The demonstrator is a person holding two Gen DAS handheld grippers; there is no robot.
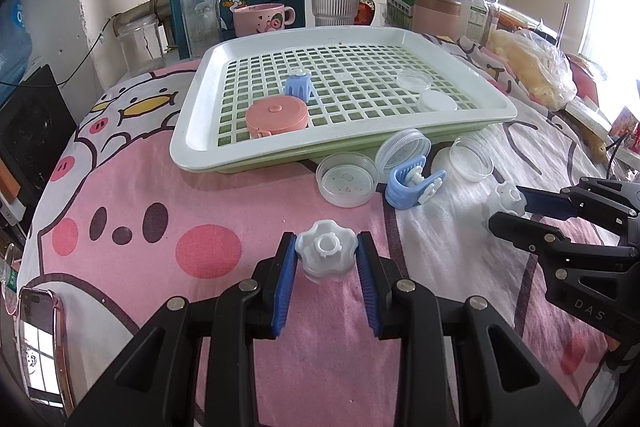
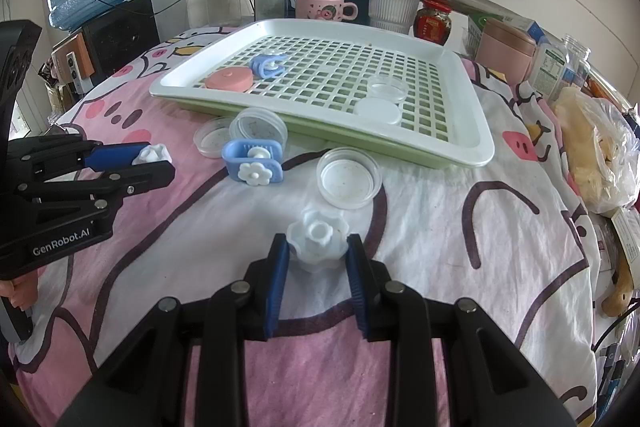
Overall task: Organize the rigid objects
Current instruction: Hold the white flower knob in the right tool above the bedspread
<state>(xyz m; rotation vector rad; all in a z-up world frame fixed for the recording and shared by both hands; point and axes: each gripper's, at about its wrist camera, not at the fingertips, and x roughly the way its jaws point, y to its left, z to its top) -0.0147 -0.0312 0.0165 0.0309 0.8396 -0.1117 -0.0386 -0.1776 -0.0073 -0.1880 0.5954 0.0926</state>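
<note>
- Left tongs (image 1: pixel 327 259): narrow, blue pads pressed on both sides of a white flower-shaped knob (image 1: pixel 326 253), which sits low over the pink cartoon cloth (image 1: pixel 160 195); can't tell if it's lifted off or resting.
- Right tongs (image 2: pixel 316 247): also narrow, clamped on a second white knob (image 2: pixel 318 237), same kind, just over the cloth.
- Tray (image 1: pixel 192 131), white grid on a green base, lies ahead of both tongs, well apart from either.
- Done so far, judging by what's in the tray: pink round tape case (image 1: pixel 276 117), small blue clip (image 1: pixel 298 87), clear dish (image 1: pixel 414 79), white lid (image 1: pixel 437 101).
- Left to do, by my read: both knobs in the tongs, plus 4 loose bits btwn tongs and tray: big blue clip w/ flower screw (image 2: pixel 254 163), clear lidded pot (image 2: pixel 258 127) on its side against the tray's near wall, flat clear lid (image 2: pixel 212 137) beside it, clear dish on the cloth (image 2: pixel 348 177).
- So roughly half done, prob. a bit less.
- Edges: the tray's near rim is raised, so each knob likely needs to clear it before lowering.
- Room: grid centre and far half are bare, plenty of space to set down.
- The straight line from left tongs to tray crosses the loose clip and lids; from right tongs it passes the clear dish. Going over looks safer than going through.
- Clutter behind the tray (jars, pink mug (image 1: pixel 262 19), ribbed glass (image 1: pixel 334 5)) sits near the far rim; overshoot could knock smth.
</note>
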